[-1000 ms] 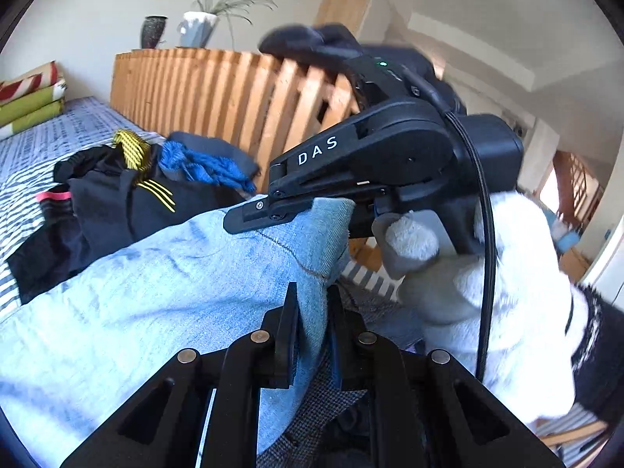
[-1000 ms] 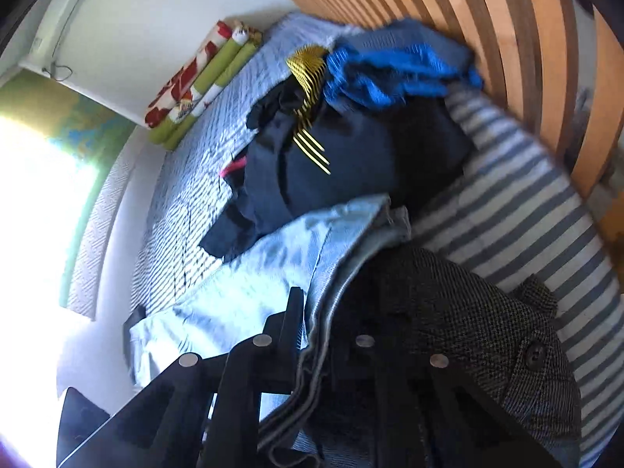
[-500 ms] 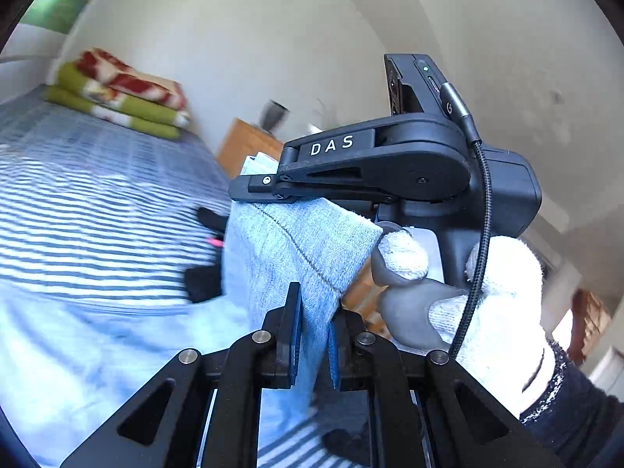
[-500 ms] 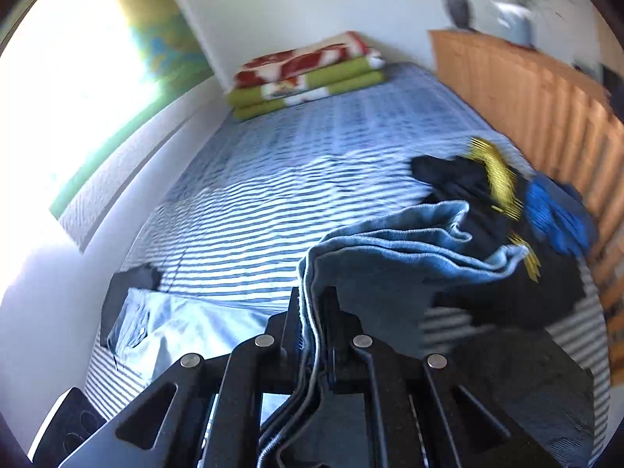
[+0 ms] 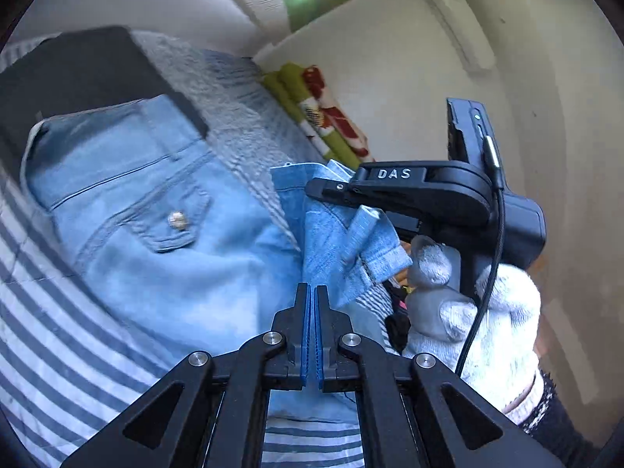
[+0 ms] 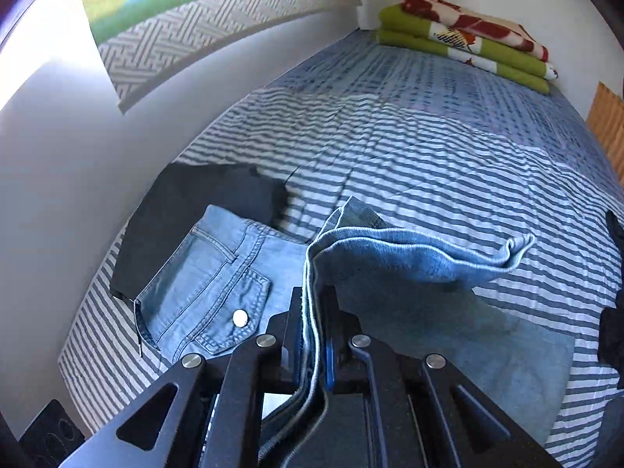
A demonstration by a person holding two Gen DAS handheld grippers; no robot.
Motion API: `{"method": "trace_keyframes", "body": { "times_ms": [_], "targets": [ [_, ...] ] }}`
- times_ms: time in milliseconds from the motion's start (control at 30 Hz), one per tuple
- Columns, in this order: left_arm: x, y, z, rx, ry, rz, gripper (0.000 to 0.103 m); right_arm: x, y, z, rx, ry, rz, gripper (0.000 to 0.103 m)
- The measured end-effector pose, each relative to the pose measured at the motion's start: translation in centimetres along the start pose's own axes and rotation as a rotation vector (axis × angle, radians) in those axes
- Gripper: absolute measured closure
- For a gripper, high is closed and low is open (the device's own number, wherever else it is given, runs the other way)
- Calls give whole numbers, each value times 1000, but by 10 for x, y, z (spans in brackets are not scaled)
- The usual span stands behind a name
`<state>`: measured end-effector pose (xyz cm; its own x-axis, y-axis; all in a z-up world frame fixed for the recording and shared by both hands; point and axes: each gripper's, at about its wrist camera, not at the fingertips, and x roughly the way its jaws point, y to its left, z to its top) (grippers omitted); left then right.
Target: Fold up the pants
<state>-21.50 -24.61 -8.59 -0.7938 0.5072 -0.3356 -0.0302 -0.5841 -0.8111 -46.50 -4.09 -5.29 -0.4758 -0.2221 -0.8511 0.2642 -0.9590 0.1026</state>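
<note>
Right gripper [image 6: 312, 323] clamped the hem of the light-blue denim pants [image 6: 409, 257]; left gripper [image 5: 312, 312] pinched together, apparently holding nothing, fabric just beyond.

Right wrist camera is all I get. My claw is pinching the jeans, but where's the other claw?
Observer: The left claw sits right beside the lifted hem of the jeans, with its fingers closed.
Operator: Is it pinching the jeans too?
Observer: I can't tell. The denim hangs just past its tips, and no cloth shows between the blue pads.
Operator: Who's holding my claw?
Observer: A hand in a white glove grips the handle of the right claw.
</note>
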Motion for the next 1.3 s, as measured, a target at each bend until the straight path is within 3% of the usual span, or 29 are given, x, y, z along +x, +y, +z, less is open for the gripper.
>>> {"method": "trace_keyframes", "body": {
  "times_ms": [133, 267, 433, 533, 567, 633, 733, 800, 867, 933, 1067, 1167, 1233, 1300],
  "targets": [
    [-21, 30, 20, 22, -15, 109, 103, 49, 33, -6, -15, 83, -4, 96],
    [-42, 32, 37, 66, -81, 191, 99, 69, 47, -5, 6, 111, 5, 96],
    [-69, 58, 55, -42, -137, 218, 99, 66, 87, 6, -34, 79, 23, 96],
    [-68, 60, 61, -46, -169, 231, 99, 75, 108, 13, -45, 83, -4, 95],
    [-61, 61, 62, -33, -176, 248, 99, 84, 114, 12, -49, 113, -1, 92],
    [-62, 61, 61, -15, -169, 268, 96, 107, 125, 8, -90, 206, 32, 75],
    [-63, 69, 60, -21, -156, 290, 89, 107, 130, 2, -114, 241, 65, 71],
    [-61, 73, 61, -27, -158, 303, 86, 89, 127, 2, -110, 253, 147, 71],
    [-61, 73, 59, -25, -149, 305, 79, 63, 117, 4, -102, 251, 229, 70],
    [-55, 74, 57, -9, -135, 329, 60, 30, 102, 3, -116, 189, 235, 59],
    [-40, 66, 53, 24, -110, 352, 57, -25, 28, -20, -45, 139, 252, 56],
    [-30, 54, 48, 75, -92, 398, 57, -54, -35, -55, -12, 94, 139, 56],
    [-22, 42, 42, 108, -72, 379, 57, -69, -77, -86, 8, 65, 13, 56],
    [-12, 24, 33, 163, -51, 361, 57, -77, -118, -121, 49, 76, -55, 56]
  ]
}}
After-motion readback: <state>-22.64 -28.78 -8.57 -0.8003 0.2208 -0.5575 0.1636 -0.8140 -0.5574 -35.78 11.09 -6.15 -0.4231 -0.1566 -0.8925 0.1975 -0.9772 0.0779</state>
